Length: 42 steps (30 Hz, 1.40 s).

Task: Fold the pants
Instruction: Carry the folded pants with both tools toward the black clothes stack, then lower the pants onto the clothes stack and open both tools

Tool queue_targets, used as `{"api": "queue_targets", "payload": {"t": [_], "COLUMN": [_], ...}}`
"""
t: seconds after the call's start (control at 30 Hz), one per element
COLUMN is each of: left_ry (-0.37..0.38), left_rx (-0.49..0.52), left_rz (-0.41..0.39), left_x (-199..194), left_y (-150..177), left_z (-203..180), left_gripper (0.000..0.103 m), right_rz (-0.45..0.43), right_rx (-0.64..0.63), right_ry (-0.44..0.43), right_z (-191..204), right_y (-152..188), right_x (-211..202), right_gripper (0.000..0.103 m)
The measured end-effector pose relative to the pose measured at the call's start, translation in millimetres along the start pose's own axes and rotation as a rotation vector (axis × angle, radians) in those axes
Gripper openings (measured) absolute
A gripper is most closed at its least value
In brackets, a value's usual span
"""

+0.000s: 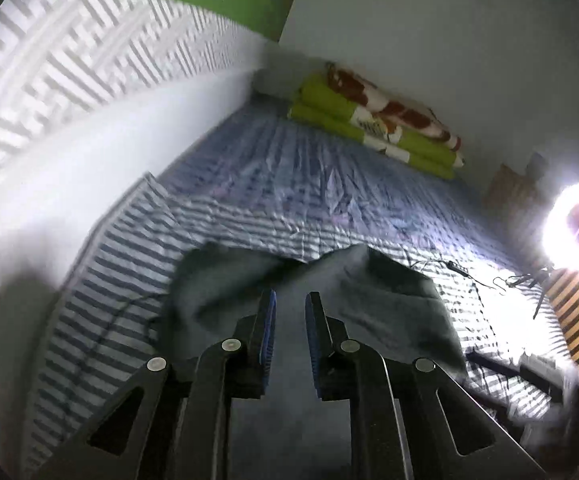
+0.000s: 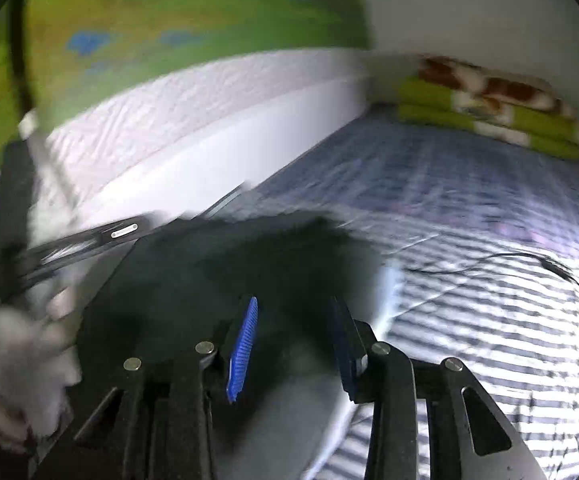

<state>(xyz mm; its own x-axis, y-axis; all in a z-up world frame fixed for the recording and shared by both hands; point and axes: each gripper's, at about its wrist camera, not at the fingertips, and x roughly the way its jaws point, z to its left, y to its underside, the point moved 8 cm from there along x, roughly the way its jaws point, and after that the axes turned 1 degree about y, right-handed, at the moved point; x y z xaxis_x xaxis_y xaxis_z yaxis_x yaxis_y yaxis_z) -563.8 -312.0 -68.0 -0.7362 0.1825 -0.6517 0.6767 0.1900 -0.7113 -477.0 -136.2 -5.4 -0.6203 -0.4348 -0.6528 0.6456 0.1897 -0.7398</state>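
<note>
Dark pants (image 1: 329,300) crumpled, long axis unclear, left hand-held gripper (image 1: 290,304) and right hand-held gripper (image 2: 293,308) parted, empty.

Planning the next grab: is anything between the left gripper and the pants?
Nothing visible. The left gripper hovers with jaws apart right over the dark pants on the striped bedsheet; the black cable lies off to the side.

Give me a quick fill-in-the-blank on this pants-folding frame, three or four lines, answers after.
1. The dark pants lie on a bed sheet patterned with ____.
2. The pads on the left gripper are coloured ____.
3. The folded blanket at the far end of the bed is mainly ____.
4. Between the pads of the right gripper there is a visible ____.

Missing words: stripes; blue; green; gap
</note>
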Motion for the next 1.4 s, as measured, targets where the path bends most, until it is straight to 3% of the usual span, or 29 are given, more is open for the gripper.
{"api": "queue_targets", "payload": {"t": [0.07, 0.13, 0.2, 0.33, 0.43, 0.53, 0.6, 0.67, 0.87, 1.03, 1.2, 1.33, 1.4], "left_ry": [-0.062, -0.158, -0.177, -0.201, -0.124, -0.06, -0.138, -0.153, -0.181, -0.174, -0.165, -0.18, -0.197], "left_rx": [0.0, -0.03, -0.087, -0.086, -0.052, -0.017, 0.041, 0.042, 0.033, 0.088, 0.135, 0.17, 0.19], "left_rz": [0.039, 0.079, 0.09, 0.02, -0.005, 0.097, 0.139, 0.144, 0.137, 0.032, -0.064, -0.125, -0.159], "left_x": [28.8, 48.9, 53.0, 4.2, -33.3, -43.8, -51.0, -64.8, -141.2, -238.3, -338.5, -407.0, -438.5], "left_y": [2.4, 8.5, 11.0, 11.4, 30.0, 70.1, 105.7, 129.7, 196.8, 219.0, 247.9, 265.2, 274.8], "left_z": [14.4, 32.2, 45.8, 51.0, 30.3, 5.2, -0.8, -5.6, -39.4, -100.2, -160.0, -196.5, -214.0], "left_gripper": [0.033, 0.033, 0.033, 0.033, 0.039, 0.045, 0.046, 0.046, 0.046, 0.049, 0.059, 0.064, 0.074], "right_rz": [0.06, 0.126, 0.139, 0.117, 0.077, 0.094, 0.147, 0.185, 0.224, 0.154, 0.057, -0.016, -0.047], "right_rx": [-0.061, -0.097, -0.112, -0.067, -0.048, -0.067, -0.074, -0.084, -0.078, -0.065, -0.025, -0.041, -0.061], "right_ry": [0.023, 0.07, 0.087, 0.101, 0.06, 0.039, 0.032, 0.055, 0.082, 0.109, 0.083, 0.1, 0.124], "right_z": [6.9, 0.2, -5.9, -16.8, -7.7, 9.0, 16.7, 21.3, 37.4, 58.0, 78.5, 92.0, 98.2], "right_y": [17.6, 42.4, 55.3, 51.6, 49.5, 64.7, 81.6, 100.7, 149.6, 170.0, 176.5, 188.0, 197.1], "right_x": [14.0, 29.8, 35.0, 15.2, -11.4, -28.0, -29.1, -39.4, -107.8, -191.3, -275.9, -340.6, -373.0], "right_gripper": [0.034, 0.033, 0.033, 0.033, 0.033, 0.035, 0.035, 0.035, 0.035, 0.035, 0.036, 0.045, 0.049]}}
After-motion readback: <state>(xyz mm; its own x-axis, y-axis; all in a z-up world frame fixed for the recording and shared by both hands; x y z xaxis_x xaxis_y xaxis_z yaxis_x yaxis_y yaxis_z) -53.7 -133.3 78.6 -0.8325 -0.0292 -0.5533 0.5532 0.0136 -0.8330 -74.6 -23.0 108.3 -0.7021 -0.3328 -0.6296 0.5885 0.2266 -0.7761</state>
